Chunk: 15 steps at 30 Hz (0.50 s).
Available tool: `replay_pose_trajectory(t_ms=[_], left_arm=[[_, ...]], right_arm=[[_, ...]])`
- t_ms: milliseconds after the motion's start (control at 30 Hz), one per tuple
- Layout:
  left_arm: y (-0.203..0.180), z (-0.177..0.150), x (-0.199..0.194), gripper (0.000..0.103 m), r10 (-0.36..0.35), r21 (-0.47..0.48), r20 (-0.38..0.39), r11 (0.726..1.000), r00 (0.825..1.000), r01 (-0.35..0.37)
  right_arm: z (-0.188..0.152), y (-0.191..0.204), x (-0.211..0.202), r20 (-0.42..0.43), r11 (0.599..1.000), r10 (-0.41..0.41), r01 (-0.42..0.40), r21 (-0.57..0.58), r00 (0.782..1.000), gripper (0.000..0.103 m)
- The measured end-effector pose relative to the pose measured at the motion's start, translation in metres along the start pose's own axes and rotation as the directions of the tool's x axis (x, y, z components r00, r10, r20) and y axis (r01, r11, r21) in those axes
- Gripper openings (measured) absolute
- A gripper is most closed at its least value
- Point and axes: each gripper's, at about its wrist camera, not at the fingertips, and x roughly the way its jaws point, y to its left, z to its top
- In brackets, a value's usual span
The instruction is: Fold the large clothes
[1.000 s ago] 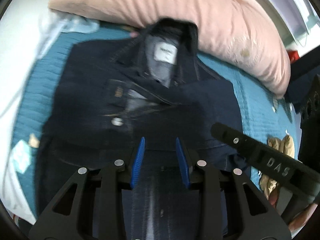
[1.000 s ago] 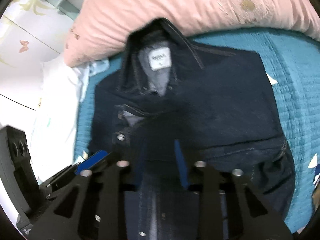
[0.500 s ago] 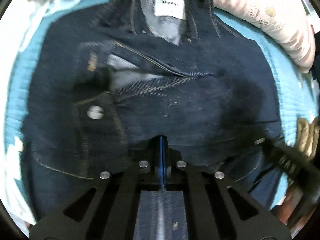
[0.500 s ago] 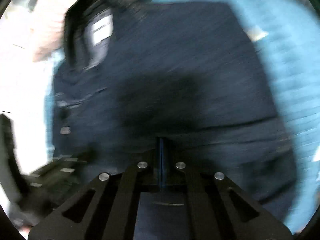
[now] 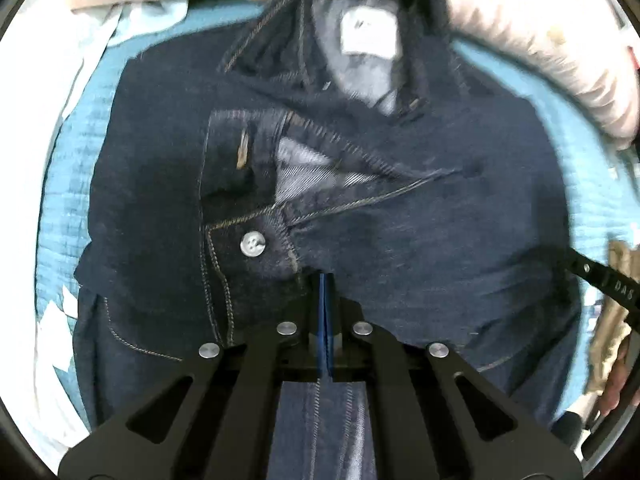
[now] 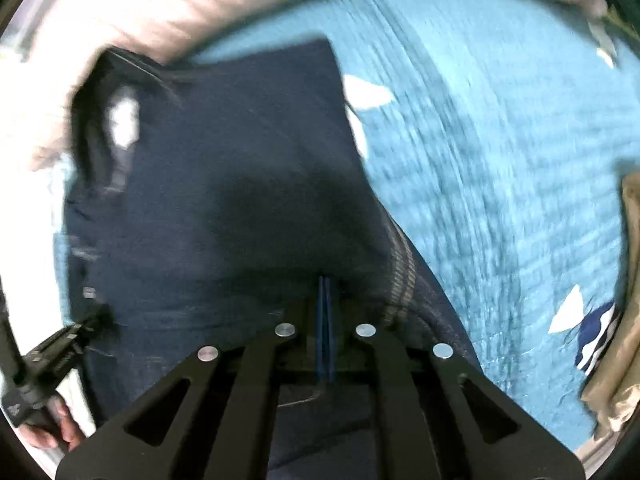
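A dark denim jacket (image 5: 400,240) lies on a teal bedspread (image 5: 72,200), collar and white label (image 5: 370,34) at the far side against a pink pillow (image 5: 540,32). My left gripper (image 5: 325,280) is shut, its blue pads pressed together on the jacket's near hem, just right of a silver button (image 5: 253,244). My right gripper (image 6: 325,282) is also shut on denim at the jacket's near right edge (image 6: 400,272). In the right wrist view the jacket (image 6: 224,184) is blurred. The other gripper shows at each view's edge (image 5: 604,280) (image 6: 48,356).
The pink pillow (image 6: 160,8) runs along the far edge of the bed. White bedding (image 5: 52,40) lies at the left. A tan cloth (image 6: 624,320) and a striped item (image 6: 596,332) sit at the right on the bedspread (image 6: 500,160).
Both grippers went from open to shut on the jacket's near hem. Both have moved toward the collar; the right view has swung to the right over the bedspread.
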Motion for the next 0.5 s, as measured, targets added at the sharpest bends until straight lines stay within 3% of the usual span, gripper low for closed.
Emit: replay_pose_trajectory(t_ms=[100, 200, 400, 500], left_arm=[[-0.004, 0.009, -0.019, 0.003, -0.056, -0.012, 0.049, 0.998, 0.997, 0.057], [-0.015, 0.022, -0.029, 0.003, -0.128, -0.017, 0.08, 0.991, 0.989, 0.13], [-0.023, 0.041, -0.002, 0.003, -0.156, -0.051, 0.059, 0.986, 0.986, 0.159], [-0.018, 0.043, 0.024, 0.003, -0.156, -0.081, 0.042, 0.984, 0.987, 0.159]], right_arm=[[0.011, 0.018, -0.026, 0.058, 0.997, 0.066, -0.064, -0.033, 0.996, 0.002], [0.025, 0.041, -0.031, 0.061, 0.99, 0.121, -0.116, -0.075, 0.991, 0.002], [0.034, 0.095, 0.014, -0.042, 0.971, 0.212, -0.215, -0.102, 0.976, 0.002], [0.031, 0.11, 0.059, -0.09, 0.979, 0.169, -0.177, -0.097, 0.982, 0.0]])
